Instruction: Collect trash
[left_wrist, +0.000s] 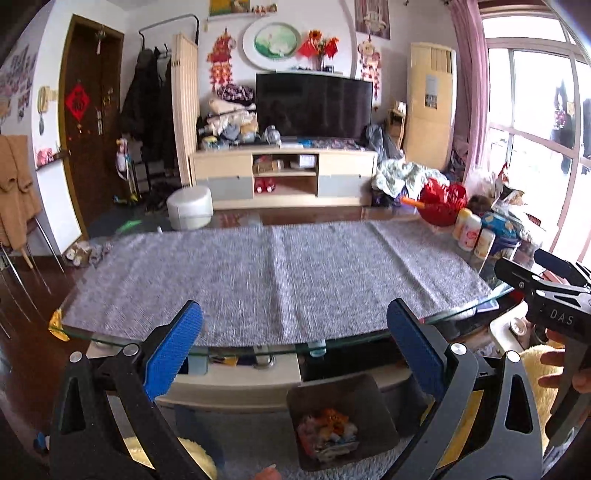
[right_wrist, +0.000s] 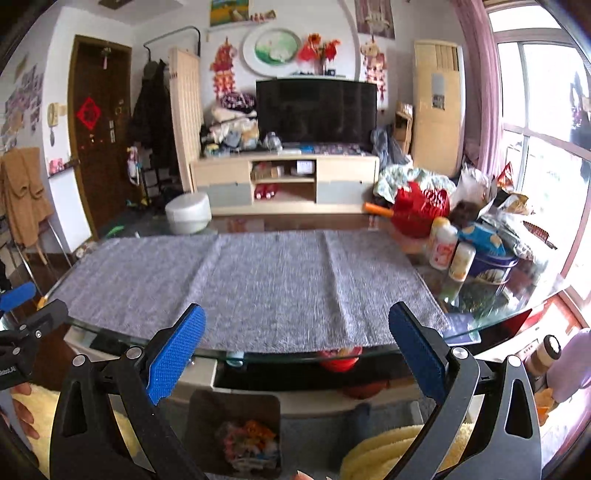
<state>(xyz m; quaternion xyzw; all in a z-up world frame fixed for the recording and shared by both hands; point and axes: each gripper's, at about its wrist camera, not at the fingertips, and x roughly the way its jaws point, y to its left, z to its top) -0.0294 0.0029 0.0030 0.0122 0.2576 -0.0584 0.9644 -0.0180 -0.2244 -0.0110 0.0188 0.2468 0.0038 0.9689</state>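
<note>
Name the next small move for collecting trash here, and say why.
Probably pull both grippers back and stop. The left gripper and right gripper are open and empty, the grey mat shows no loose scraps, and the bin on the floor below the table edge already holds crumpled wrappers. The items at the table's right end look like kept goods, not trash.

Both grippers (left_wrist: 295, 350) (right_wrist: 297, 350): black frames w/ silver screws, 2 blue ribbed pads (left_wrist: 173, 354).
</note>
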